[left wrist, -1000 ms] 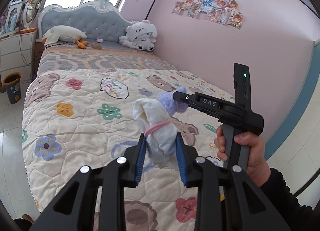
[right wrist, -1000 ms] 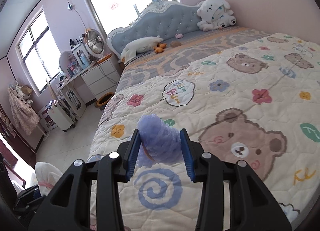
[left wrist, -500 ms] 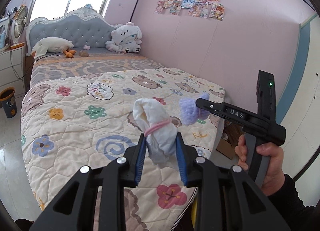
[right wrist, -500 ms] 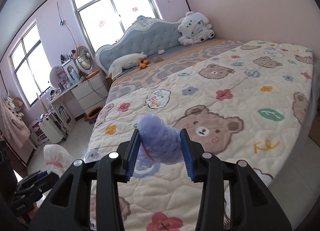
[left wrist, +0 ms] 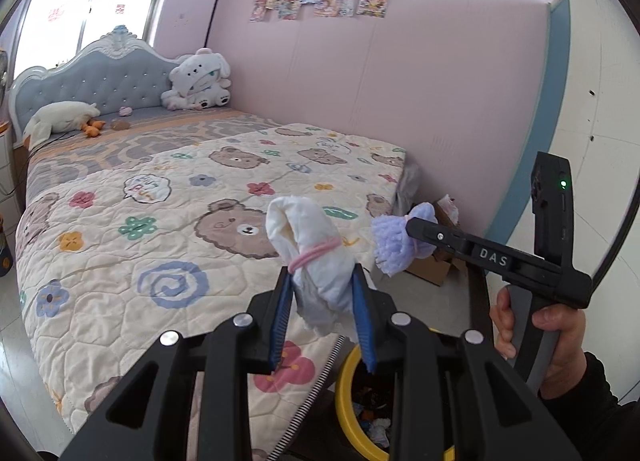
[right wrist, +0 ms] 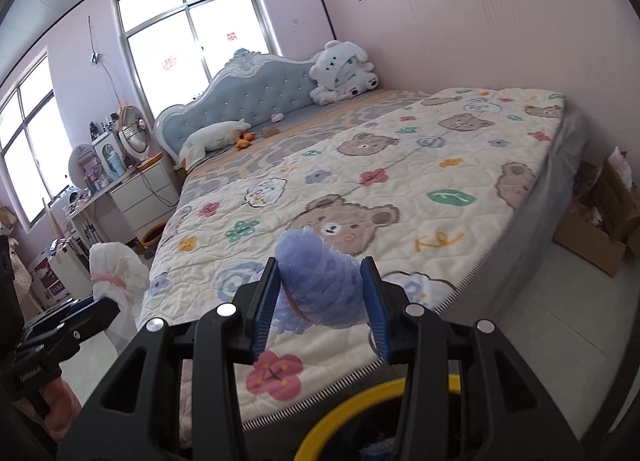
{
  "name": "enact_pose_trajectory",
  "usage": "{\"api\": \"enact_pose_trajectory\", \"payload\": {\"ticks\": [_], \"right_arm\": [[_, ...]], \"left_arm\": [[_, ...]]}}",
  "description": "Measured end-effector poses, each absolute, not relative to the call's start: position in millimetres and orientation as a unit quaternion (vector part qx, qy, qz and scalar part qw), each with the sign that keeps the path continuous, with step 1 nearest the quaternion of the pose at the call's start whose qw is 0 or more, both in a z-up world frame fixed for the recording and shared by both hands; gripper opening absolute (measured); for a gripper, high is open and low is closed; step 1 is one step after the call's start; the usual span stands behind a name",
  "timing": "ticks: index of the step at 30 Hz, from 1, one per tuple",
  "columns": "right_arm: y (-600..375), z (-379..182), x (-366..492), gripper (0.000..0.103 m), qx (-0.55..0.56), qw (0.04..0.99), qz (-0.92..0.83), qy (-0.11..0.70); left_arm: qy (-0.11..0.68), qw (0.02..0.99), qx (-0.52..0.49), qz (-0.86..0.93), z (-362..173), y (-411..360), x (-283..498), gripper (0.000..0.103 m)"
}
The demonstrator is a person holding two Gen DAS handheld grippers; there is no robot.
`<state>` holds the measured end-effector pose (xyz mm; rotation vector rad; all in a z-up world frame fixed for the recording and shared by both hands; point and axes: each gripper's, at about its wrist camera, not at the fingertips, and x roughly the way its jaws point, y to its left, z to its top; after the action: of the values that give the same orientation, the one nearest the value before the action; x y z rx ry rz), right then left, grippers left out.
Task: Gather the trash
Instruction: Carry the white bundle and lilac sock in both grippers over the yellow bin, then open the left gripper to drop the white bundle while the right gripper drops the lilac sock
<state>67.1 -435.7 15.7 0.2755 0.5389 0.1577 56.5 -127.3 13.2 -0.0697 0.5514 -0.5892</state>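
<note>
My left gripper is shut on a white cloth bundle tied with a pink band, held above the foot corner of the bed. To its right, my right gripper is shut on a purple foam roll; in the left wrist view that purple foam roll shows at the tip of the right gripper. The white cloth bundle also appears at the left of the right wrist view. A yellow-rimmed bin with scraps inside stands on the floor just below both grippers, also seen as the yellow-rimmed bin under the right gripper.
A bed with a bear-print quilt fills the left and middle, with plush toys by the headboard. A cardboard box sits by the pink wall past the bed's foot. A white nightstand and cluttered desk stand by the window.
Both grippers have swung right along the bed toward its foot corner, still holding their bundles. The yellow-rimmed bin and cardboard box have come into view below.
</note>
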Motion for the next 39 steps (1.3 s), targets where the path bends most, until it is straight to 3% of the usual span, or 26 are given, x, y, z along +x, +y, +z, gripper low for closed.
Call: {"api": "enact_pose_trajectory", "payload": {"ticks": [16, 33, 36, 37, 39], "right_arm": [[-492, -31, -15, 0.04, 0.175, 0.941, 0.008, 0.289], [-512, -76, -19, 0.043, 0.201, 0.924, -0.011, 0.326], [-515, -72, -23, 0.049, 0.2, 0.924, -0.024, 0.324], [-517, -71, -25, 0.057, 0.201, 0.925, -0.028, 0.322], [-520, -67, -27, 0.058, 0.205, 0.925, -0.031, 0.319]], "left_arm": [[0.301, 0.878, 0.008, -0.371, -30, -203, 24, 0.028], [0.336, 0.856, 0.017, -0.394, -60, -222, 18, 0.031], [0.332, 0.856, 0.014, -0.395, -57, -219, 18, 0.035], [0.33, 0.857, 0.011, -0.396, -56, -217, 18, 0.042], [0.328, 0.857, 0.002, -0.398, -53, -213, 18, 0.052]]}}
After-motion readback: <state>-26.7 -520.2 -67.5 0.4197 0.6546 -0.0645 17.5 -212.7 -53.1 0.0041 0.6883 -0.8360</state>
